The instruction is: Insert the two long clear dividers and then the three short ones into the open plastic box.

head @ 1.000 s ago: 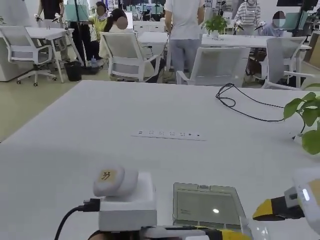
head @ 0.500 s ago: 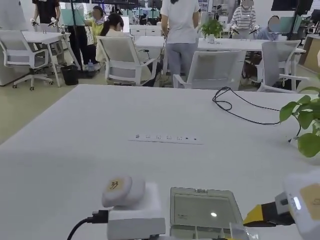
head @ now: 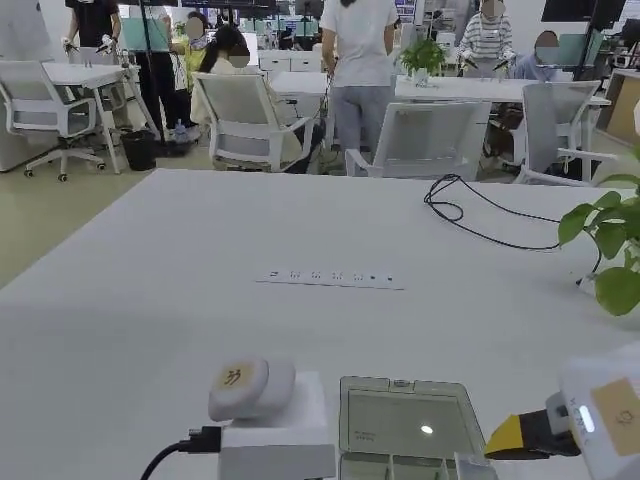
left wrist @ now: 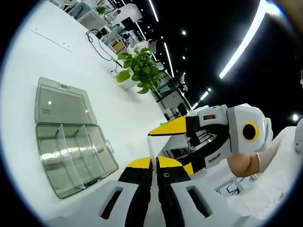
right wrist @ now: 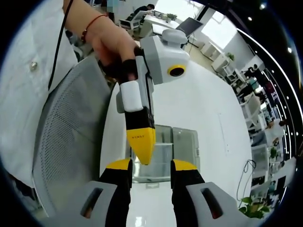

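— Left gripper (left wrist: 154,163): what was its state?
— Clamped on one clear divider (left wrist: 151,147), held edge-on.
— Right gripper (right wrist: 151,163)?
— Jaws stood apart, just beside the left. Open plastic box (left wrist: 49,165) lay lid-back on the white table (head: 200,250), near both.

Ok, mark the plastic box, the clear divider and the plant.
plastic box (left wrist: 64,104), left gripper view, on its open lid.
clear divider (left wrist: 150,147), left gripper view, on its thin upright edge.
plant (left wrist: 139,71), left gripper view, on its leaves.
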### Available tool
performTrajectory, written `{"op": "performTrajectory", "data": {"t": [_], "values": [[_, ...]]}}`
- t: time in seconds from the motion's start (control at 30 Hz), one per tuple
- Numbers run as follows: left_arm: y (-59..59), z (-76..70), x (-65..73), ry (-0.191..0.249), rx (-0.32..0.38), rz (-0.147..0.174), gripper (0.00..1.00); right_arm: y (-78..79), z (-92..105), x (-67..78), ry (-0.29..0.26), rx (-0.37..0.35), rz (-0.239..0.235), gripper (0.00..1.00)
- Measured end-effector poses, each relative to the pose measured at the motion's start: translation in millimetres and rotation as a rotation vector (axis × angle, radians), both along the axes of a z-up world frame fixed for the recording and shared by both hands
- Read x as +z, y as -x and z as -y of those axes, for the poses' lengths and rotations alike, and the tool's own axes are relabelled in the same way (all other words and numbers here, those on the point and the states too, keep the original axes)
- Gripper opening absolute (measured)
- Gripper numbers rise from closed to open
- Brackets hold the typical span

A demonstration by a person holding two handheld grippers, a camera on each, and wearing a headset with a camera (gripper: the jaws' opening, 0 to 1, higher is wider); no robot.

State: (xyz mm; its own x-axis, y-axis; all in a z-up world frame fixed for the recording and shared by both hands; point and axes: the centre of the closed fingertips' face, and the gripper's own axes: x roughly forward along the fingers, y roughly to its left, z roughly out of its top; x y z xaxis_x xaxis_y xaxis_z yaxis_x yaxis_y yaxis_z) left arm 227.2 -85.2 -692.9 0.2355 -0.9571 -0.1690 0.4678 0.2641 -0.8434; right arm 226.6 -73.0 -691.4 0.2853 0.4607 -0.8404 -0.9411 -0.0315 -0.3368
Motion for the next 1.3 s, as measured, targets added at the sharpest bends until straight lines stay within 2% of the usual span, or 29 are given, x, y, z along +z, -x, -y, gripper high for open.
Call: {"op": "performTrajectory", "data": {"t": [0.6,0.73,0.8,0.83,0.9,0.93,0.97,1.0,1.03,1.07,1.13,1.2,1.23,1.3], "values": [[-1.0,-2.1,-1.8,0.005,0.020,-0.025,0.00,-0.1,-2.7,-0.5,0.005,0.014,0.018,0.35],[-2.0,-3.4,-1.7,-0.004,0.019,-0.004,0.00,-1.4,-4.4,4.4,-0.016,0.002,0.013,0.37],[-2.9,-5.5,-2.8,-0.016,0.020,0.019,0.00,-3.0,-3.2,8.5,-0.029,-0.004,0.006,0.38],[-3.1,-6.9,-2.9,-0.028,0.016,0.045,0.00,-3.9,-2.7,11.1,-0.049,-0.013,-0.009,0.38],[-2.4,-8.6,-3.3,-0.056,-0.007,0.122,0.00,-4.9,-2.3,15.3,-0.092,-0.034,-0.044,0.38],[-0.8,-9.2,-3.2,-0.079,-0.028,0.180,0.00,-5.1,-2.0,19.2,-0.124,-0.042,-0.076,0.38],[0.6,-9.3,-2.5,-0.091,-0.042,0.215,0.00,-5.0,-1.6,21.9,-0.142,-0.045,-0.097,0.37],[3.7,-8.9,-0.8,-0.101,-0.068,0.268,0.00,-4.5,-1.1,25.6,-0.167,-0.047,-0.131,0.37],[6.1,-8.7,0.6,-0.107,-0.086,0.308,0.00,-4.6,-0.9,28.3,-0.186,-0.053,-0.154,0.36],[9.4,-8.6,0.7,-0.121,-0.110,0.351,0.00,-2.0,0.0,30.3,-0.203,-0.047,-0.203,0.35],[14.0,-8.9,1.5,-0.139,-0.145,0.418,0.00,3.4,1.9,32.1,-0.224,-0.039,-0.289,0.31],[17.0,-8.9,3.4,-0.142,-0.166,0.461,0.00,3.4,2.3,34.1,-0.238,-0.034,-0.315,0.30],[21.2,-9.0,5.0,-0.156,-0.196,0.529,0.00,9.2,2.2,35.6,-0.248,-0.020,-0.374,0.28],[26.9,-8.4,6.7,-0.167,-0.235,0.605,0.00,15.7,0.3,38.3,-0.258,0.008,-0.425,0.23]]}}
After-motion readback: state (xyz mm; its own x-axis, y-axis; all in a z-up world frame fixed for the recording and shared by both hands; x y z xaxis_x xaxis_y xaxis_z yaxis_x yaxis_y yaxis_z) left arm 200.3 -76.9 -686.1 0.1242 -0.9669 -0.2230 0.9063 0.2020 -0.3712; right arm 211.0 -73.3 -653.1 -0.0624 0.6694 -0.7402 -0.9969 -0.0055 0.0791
